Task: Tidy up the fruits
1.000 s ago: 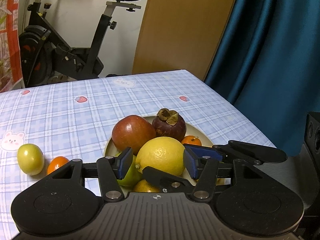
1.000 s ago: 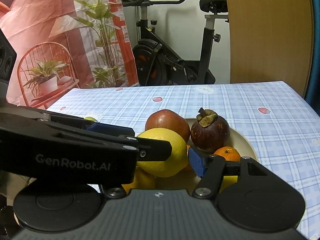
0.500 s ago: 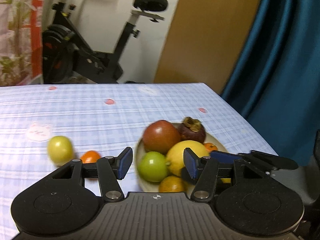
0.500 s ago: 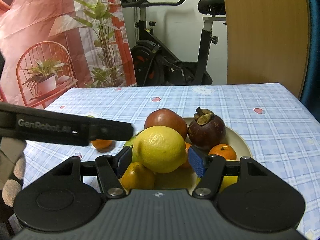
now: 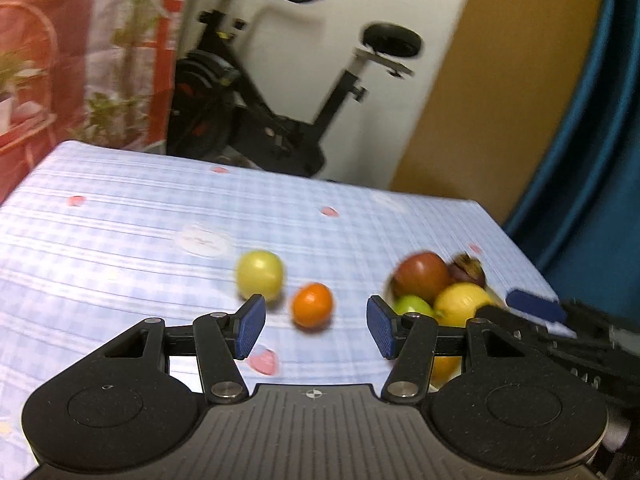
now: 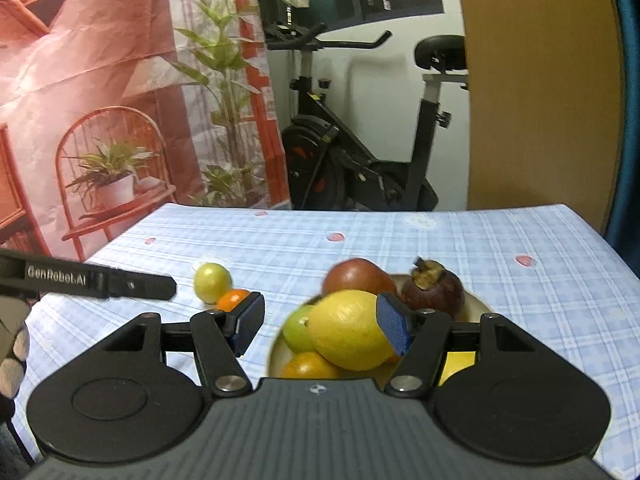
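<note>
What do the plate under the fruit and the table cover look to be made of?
Plate: probably glazed ceramic or melamine; its cream rim is smooth with a soft sheen. Table cover: likely wipeable vinyl or printed cloth; it lies flat with a blue check print.

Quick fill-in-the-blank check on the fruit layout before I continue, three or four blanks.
1. The yellow lemon sits in the ____ with the other piled fruit.
2. Beside the small orange on the tablecloth lies a yellow-____ fruit.
3. The left tool holds ____ between its pads.
4. The dark purple mangosteen is ____ the plate.

Missing words: plate; green; nothing; on
</note>
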`<move>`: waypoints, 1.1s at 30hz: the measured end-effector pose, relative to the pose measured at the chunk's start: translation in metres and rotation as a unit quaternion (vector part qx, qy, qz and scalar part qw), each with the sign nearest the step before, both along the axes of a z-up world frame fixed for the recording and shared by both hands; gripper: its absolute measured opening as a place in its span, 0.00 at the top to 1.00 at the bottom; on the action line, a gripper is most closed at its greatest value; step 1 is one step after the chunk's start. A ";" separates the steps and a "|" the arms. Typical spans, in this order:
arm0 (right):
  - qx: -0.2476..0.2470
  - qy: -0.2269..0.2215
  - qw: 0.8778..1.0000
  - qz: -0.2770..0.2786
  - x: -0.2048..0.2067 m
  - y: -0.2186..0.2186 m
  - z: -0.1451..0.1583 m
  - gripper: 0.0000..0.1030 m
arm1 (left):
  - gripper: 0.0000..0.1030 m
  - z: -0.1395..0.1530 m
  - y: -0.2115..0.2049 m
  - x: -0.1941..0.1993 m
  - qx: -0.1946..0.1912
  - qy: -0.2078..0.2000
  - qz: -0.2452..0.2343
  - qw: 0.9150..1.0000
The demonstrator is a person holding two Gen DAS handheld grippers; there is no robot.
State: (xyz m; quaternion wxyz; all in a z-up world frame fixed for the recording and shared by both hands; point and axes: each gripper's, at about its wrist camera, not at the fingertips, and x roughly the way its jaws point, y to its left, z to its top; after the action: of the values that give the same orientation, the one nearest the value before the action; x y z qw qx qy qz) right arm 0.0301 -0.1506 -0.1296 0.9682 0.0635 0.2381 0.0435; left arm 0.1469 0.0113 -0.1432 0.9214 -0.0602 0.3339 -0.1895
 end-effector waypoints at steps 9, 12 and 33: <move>-0.011 0.007 0.998 0.062 0.025 0.031 -0.002 0.43 | 0.44 0.007 0.024 0.015 -0.024 -0.010 0.032 0.999; -0.022 0.015 0.996 0.085 0.041 0.044 -0.007 0.45 | 0.44 0.002 0.029 0.023 -0.024 -0.011 0.044 0.999; -0.125 0.117 0.978 0.116 0.131 0.104 -0.063 0.54 | 0.50 -0.028 0.051 0.044 -0.063 0.022 0.066 0.996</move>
State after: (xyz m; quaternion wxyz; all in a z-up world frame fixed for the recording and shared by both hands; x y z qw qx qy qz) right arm 0.1615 -0.0467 -0.1923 0.9223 -0.0817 0.3590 0.1172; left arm 0.1910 0.0625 -0.1714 0.9186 -0.1446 0.3368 -0.1476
